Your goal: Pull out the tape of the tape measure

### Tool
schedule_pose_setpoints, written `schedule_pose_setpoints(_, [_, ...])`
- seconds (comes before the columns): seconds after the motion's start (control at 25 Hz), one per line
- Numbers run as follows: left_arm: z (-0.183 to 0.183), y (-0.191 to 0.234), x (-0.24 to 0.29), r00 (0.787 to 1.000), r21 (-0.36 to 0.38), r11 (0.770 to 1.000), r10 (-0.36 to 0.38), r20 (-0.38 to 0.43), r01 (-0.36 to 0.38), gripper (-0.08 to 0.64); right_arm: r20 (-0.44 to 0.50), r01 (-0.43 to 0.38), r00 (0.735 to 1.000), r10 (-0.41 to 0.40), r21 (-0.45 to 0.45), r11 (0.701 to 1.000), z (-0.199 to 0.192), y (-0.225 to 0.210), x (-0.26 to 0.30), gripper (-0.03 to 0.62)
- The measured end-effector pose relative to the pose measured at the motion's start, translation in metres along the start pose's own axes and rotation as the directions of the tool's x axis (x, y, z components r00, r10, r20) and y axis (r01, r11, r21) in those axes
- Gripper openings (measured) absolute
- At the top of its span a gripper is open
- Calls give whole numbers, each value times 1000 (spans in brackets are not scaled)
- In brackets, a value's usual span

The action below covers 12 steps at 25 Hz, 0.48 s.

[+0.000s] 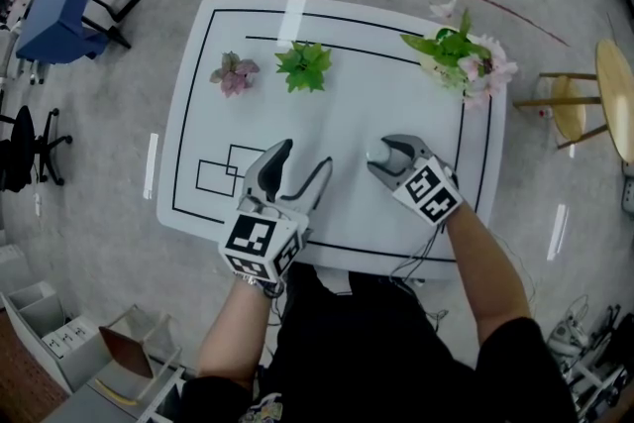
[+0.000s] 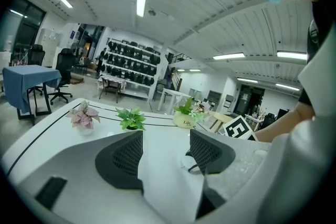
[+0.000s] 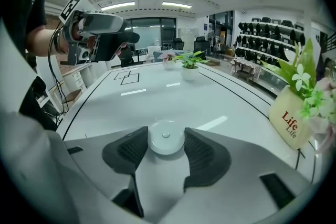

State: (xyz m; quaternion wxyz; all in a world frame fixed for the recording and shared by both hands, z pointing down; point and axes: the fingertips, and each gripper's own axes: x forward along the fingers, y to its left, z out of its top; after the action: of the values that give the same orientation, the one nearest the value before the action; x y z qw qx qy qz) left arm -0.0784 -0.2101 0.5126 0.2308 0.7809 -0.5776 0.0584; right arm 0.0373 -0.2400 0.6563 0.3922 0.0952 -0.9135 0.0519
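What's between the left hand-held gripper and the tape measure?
Just bare table, per the head view, between the left hand-held gripper and the tape measure.

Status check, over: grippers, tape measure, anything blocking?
Right gripper closed on tape measure, pads on both sides. Left gripper open, empty, above the table. No tape showing yet. Plants far off, nothing blocking.
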Motion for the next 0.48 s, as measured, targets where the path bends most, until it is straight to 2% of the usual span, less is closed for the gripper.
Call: schedule_pose_setpoints(0.48, [1, -8, -17, 999, 19, 999, -35, -7, 35, 275, 3, 31, 1000, -31, 93, 995, 2, 5, -6, 213])
